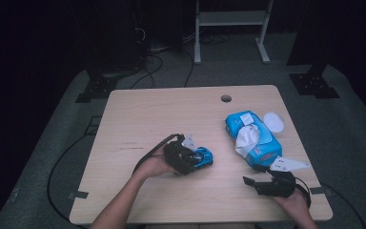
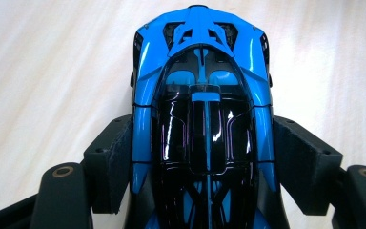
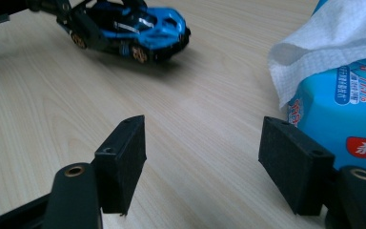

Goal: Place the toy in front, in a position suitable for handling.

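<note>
left gripper (image 2: 202, 157) clamping toy car (image 2: 202, 95)

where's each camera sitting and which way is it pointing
High view: above the person's side, looking forward and down on the wooden table; forearms, left gripper, right gripper.
Left gripper view: rides the left gripper, looking along its jaws at the blue toy car clamped between its pads.
Right gripper view: rides the right gripper, low over the table; jaws apart, wet wipes pack beside.
Shared: the car appears in all three.
</note>
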`<state>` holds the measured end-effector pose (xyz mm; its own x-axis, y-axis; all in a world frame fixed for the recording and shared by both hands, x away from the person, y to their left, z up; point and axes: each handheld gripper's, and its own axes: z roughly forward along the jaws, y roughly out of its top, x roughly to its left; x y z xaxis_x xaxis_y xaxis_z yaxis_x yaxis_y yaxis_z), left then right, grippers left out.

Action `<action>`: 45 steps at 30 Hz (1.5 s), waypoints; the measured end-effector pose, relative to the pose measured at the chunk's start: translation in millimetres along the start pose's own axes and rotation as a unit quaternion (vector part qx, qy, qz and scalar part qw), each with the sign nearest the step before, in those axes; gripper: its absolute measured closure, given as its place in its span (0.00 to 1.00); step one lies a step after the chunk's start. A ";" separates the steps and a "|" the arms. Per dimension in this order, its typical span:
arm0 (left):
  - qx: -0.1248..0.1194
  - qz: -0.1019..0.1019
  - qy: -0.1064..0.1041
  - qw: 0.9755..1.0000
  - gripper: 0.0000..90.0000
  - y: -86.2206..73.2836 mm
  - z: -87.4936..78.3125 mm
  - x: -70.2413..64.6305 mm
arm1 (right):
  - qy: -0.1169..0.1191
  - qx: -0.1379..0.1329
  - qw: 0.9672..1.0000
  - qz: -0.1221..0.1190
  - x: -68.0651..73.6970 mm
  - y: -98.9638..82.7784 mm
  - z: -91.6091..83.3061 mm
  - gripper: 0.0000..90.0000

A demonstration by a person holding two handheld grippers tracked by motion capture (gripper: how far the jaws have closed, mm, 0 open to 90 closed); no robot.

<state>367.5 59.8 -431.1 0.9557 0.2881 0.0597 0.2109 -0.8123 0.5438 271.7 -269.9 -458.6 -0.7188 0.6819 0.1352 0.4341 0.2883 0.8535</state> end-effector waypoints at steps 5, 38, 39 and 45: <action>-0.001 0.002 -0.013 1.000 0.31 0.2 11.7 -7.8 | -0.001 -0.001 1.000 0.000 -0.7 0.1 -0.6 0.35; -0.135 -0.059 0.009 0.989 0.08 -43.5 -26.5 -16.2 | -0.014 0.008 1.000 -0.008 3.5 7.2 2.6 0.35; -0.141 -0.060 0.009 0.988 0.07 -48.0 -27.8 -15.3 | -0.017 0.006 1.000 -0.008 3.0 7.4 1.8 0.35; -0.188 -0.110 0.036 0.975 0.03 -70.8 -27.6 -8.2 | -0.020 0.010 1.000 0.006 0.2 4.8 2.1 0.36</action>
<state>339.0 128.9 -447.0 0.8756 0.4812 -0.0420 0.3070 -0.4873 0.8175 274.9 -267.0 -455.6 -0.6922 0.7109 0.1247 0.4533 0.2937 0.8416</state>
